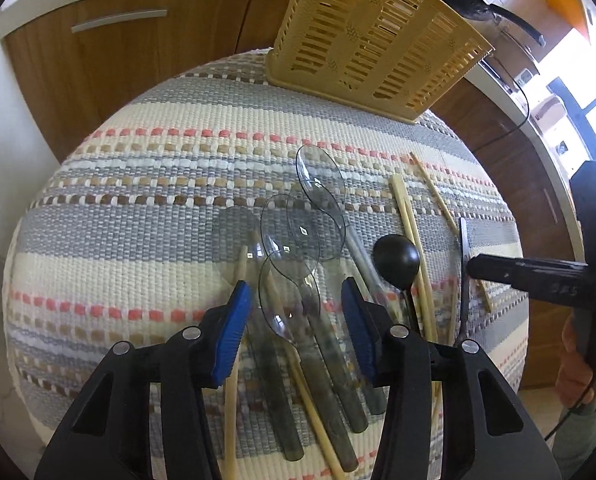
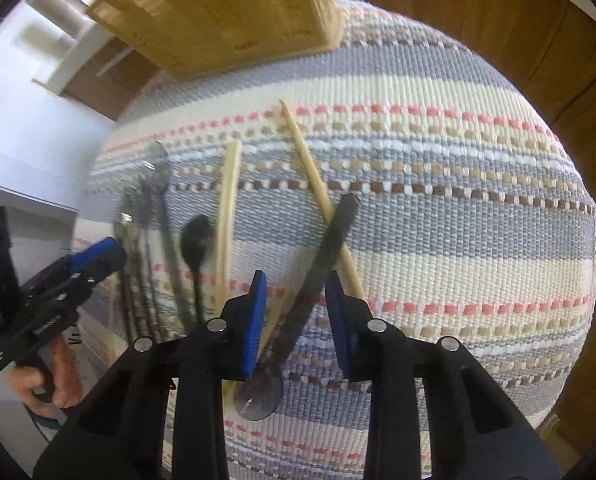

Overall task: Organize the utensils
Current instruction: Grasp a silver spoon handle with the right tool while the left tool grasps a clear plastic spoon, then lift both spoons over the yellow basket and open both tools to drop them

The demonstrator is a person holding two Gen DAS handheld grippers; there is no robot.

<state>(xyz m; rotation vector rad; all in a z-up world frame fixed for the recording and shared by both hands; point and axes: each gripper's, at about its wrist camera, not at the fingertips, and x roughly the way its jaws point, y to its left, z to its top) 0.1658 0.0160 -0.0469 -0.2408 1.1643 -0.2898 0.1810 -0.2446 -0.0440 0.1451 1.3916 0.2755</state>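
Several clear plastic spoons [image 1: 298, 240] lie heaped on the striped woven mat [image 1: 138, 216], with wooden chopsticks [image 1: 408, 216] and a black spoon [image 1: 396, 258] beside them. My left gripper [image 1: 296, 300] is open and hovers over the clear spoons, a spoon bowl between its blue pads. My right gripper [image 2: 296, 316] is open above a dark-handled spoon [image 2: 318, 276] that lies across a chopstick [image 2: 310, 164]; the spoon's bowl is near my fingers' base. The right gripper also shows in the left wrist view [image 1: 474, 268]. The left gripper shows in the right wrist view [image 2: 110, 252].
A tan slotted utensil basket [image 1: 378, 36] stands at the mat's far edge, also in the right wrist view [image 2: 218, 12]. Wooden cabinets [image 1: 118, 60] and a white counter lie behind. A black pan [image 1: 470, 4] sits on the counter at the far right.
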